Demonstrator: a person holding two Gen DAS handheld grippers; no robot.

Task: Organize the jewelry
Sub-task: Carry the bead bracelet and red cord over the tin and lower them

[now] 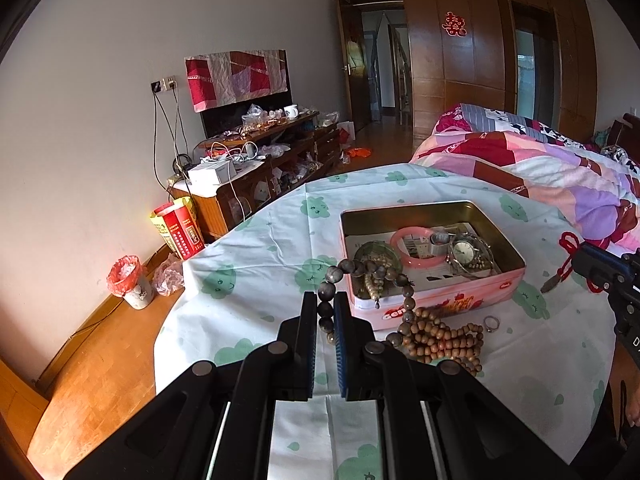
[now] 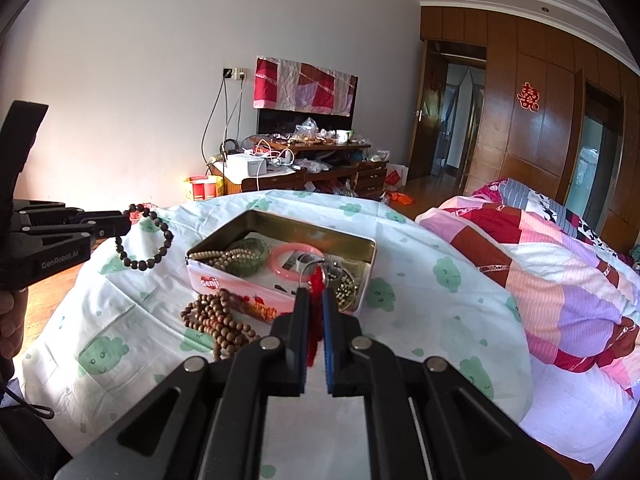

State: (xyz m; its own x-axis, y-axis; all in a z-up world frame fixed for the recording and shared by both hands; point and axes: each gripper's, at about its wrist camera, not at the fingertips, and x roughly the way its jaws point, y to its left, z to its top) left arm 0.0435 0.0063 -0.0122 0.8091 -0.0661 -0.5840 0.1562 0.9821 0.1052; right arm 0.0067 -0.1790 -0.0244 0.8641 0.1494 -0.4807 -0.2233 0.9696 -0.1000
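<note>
My left gripper (image 1: 324,300) is shut on a dark bead bracelet (image 1: 362,270), which hangs in the air by the near left corner of the pink tin box (image 1: 400,206). In the right wrist view the same bracelet (image 2: 148,240) dangles from the left gripper (image 2: 124,222), left of the tin (image 2: 280,216). My right gripper (image 2: 315,294) is shut on a red cord (image 2: 317,280) in front of the tin. From the left wrist view the right gripper (image 1: 578,258) carries the cord (image 1: 566,242) with a small pendant (image 1: 550,283). The tin holds a pink bangle (image 1: 416,248), a watch (image 1: 464,248) and a green bangle (image 2: 248,256).
A long brown bead strand (image 1: 444,340) and a small ring (image 1: 491,323) lie on the cloud-print tablecloth (image 1: 248,272) before the tin. A quilted bed (image 2: 560,264) is at the right. A cluttered cabinet (image 1: 256,160) and a lined bin (image 1: 132,284) stand by the wall.
</note>
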